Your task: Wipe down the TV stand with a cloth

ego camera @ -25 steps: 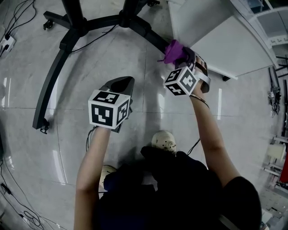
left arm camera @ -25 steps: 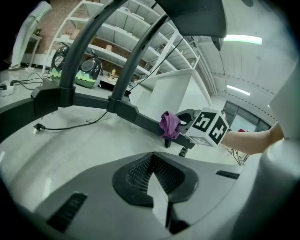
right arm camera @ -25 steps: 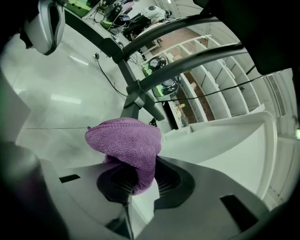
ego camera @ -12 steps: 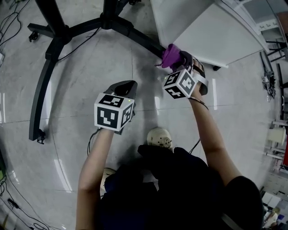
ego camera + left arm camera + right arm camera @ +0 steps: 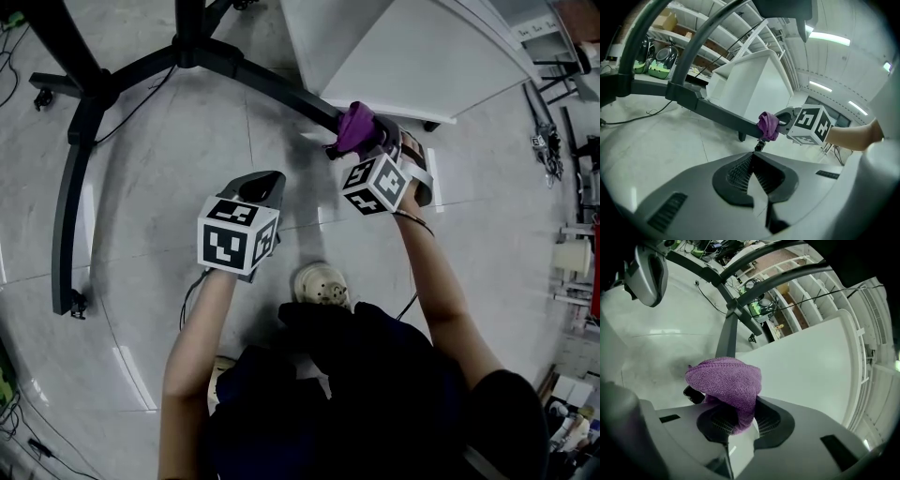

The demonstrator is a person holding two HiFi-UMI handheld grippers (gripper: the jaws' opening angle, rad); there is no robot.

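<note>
So the right tool (image 5: 372,142) is clamped on a crumpled purple knit cloth (image 5: 354,127), pressed against the black metal TV stand leg (image 5: 253,77). The left tool (image 5: 264,180) is closed, holding nothing.

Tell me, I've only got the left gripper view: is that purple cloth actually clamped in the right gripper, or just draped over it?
Observer: Clamped. The right gripper view shows the right gripper shut on the purple cloth, which bunches up over its fingers.
Operator: Where does my left gripper sit relative to the stand?
Observer: In the head view the left gripper hangs over the floor, between the curved leg and the straight leg whose end the cloth is at. It touches neither.
</note>
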